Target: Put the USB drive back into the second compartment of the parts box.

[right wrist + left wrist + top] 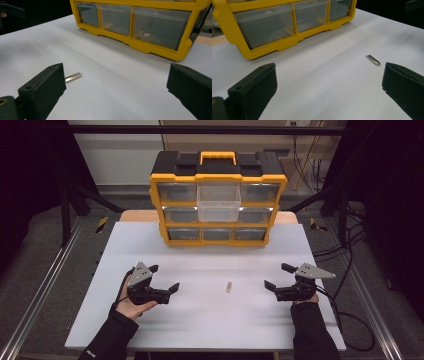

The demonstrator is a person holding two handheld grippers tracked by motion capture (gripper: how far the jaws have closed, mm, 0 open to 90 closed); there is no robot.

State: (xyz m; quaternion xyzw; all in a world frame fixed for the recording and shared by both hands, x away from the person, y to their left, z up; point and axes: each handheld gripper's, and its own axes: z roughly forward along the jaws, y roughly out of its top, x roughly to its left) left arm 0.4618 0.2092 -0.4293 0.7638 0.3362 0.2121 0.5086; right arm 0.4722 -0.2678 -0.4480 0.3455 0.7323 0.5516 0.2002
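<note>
Matte black hand-held gripper [327,82] jaws flanking slim metal bar [373,60].

A small bar [228,287] lies between both tongs, before the drawer cabinet [218,200], perhaps centred.

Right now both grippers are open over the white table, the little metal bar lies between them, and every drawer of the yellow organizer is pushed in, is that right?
Not quite: the top middle drawer of the yellow organizer is pulled out, as the high view shows. The rest holds: left gripper and right gripper open, metal bar between them on the white table.
</note>
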